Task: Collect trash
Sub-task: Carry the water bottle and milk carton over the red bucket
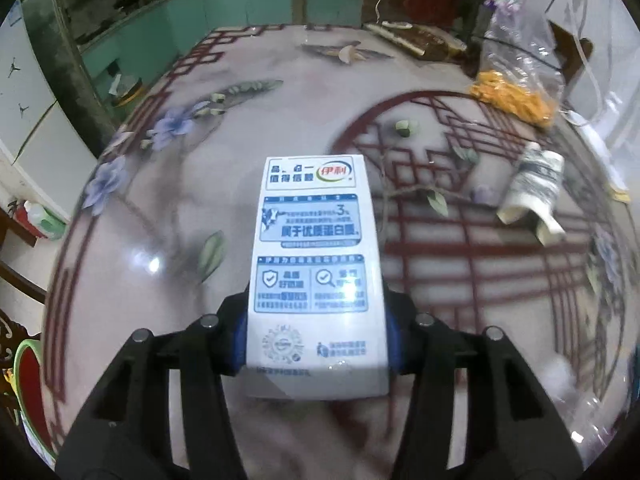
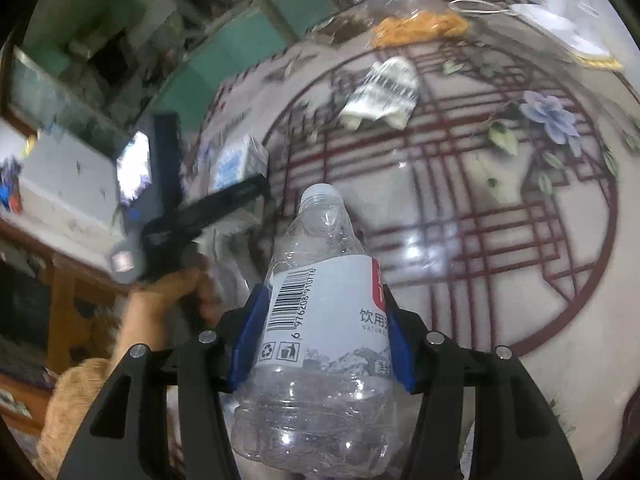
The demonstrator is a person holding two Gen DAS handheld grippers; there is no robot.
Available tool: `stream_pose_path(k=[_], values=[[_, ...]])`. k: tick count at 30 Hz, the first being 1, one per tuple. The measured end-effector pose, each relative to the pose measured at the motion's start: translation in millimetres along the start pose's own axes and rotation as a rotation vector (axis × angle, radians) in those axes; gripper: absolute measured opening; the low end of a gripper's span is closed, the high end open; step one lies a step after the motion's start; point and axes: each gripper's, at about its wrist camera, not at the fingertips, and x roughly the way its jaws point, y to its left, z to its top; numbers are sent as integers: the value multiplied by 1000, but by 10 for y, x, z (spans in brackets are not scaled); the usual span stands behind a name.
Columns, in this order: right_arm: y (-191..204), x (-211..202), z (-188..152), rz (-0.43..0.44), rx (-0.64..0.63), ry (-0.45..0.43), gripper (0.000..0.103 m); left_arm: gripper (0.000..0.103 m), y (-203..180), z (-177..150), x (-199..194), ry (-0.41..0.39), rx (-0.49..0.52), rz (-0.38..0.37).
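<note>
My left gripper point(image 1: 316, 336) is shut on a white and blue milk carton point(image 1: 316, 256), held above the patterned table point(image 1: 248, 140). My right gripper point(image 2: 320, 344) is shut on an empty clear plastic water bottle point(image 2: 320, 320) with a white label, neck pointing away. A crumpled white and black paper cup point(image 1: 534, 188) lies on the table to the right; it also shows in the right wrist view point(image 2: 384, 88). The left gripper with its carton point(image 2: 236, 160) shows at the left of the right wrist view, held by a hand point(image 2: 168, 300).
A clear plastic bag with orange scraps point(image 1: 512, 96) lies at the table's far right, also in the right wrist view point(image 2: 420, 26). A wooden item point(image 1: 420, 40) lies at the far edge. A green basin point(image 1: 28, 380) sits low left. White cables point(image 2: 532, 12) lie at the table's edge.
</note>
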Motion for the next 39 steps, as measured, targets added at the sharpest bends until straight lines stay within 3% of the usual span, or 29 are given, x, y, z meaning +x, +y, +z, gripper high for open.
stream_pose_path(k=[6, 11, 13, 16, 19, 27, 34, 39], values=[[151, 281, -150, -76, -114, 84, 53, 49, 393, -431, -710, -23, 76, -24], [321, 439, -324, -222, -242, 115, 55, 49, 757, -892, -1322, -53, 110, -43], [382, 539, -399, -301, -316, 118, 59, 49, 911, -1076, -1495, -76, 110, -39], [424, 671, -491, -400, -412, 127, 61, 50, 1131, -1259, -1524, -99, 73, -10], [414, 718, -530, -426, -441, 124, 60, 50, 1366, -1332, -1550, -95, -23, -41], [459, 589, -534, -426, -449, 77, 56, 50, 1697, -1458, -1827, -148, -81, -24], [615, 321, -483, -251, -313, -13, 56, 50, 1954, -1488, -2006, -196, -134, -27], [760, 321, -644, -150, -264, -8, 56, 50, 2040, -1509, -2066, -207, -152, -53]])
